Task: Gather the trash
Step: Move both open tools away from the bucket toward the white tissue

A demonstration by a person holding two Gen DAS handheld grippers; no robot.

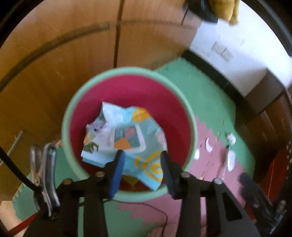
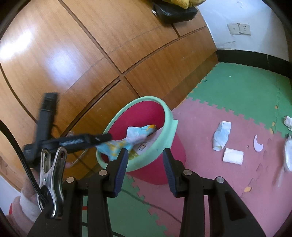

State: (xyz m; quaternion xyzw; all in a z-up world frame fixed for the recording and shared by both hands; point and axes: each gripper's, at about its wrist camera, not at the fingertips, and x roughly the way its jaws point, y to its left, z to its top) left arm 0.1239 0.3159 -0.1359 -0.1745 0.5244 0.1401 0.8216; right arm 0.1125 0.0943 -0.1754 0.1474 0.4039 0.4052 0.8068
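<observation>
A red bin with a mint-green rim (image 1: 127, 70) (image 2: 169, 113) stands on foam mats against a wooden cabinet. A crumpled blue, white and orange printed paper (image 1: 127, 131) (image 2: 135, 134) lies in it, reaching up to the near rim. My left gripper (image 1: 142, 160) (image 2: 105, 137) hangs over the bin with its jaws apart; the paper shows between and below its fingers, and the pads do not press it. My right gripper (image 2: 145, 158) is open and empty, low in front of the bin. On the pink mat to the right lie a folded paper (image 2: 221, 135), a white pad (image 2: 233, 156) and a pink scrap (image 2: 258, 144).
The wooden cabinet (image 2: 73, 54) runs behind and left of the bin, with a black bag (image 2: 175, 12) on top. More white scraps (image 1: 230, 156) (image 2: 288, 155) lie further right. A white wall with sockets (image 2: 239, 29) closes the back. A thin cable (image 2: 164, 209) crosses the mats. A sleeved hand (image 2: 27, 200) is at the lower left.
</observation>
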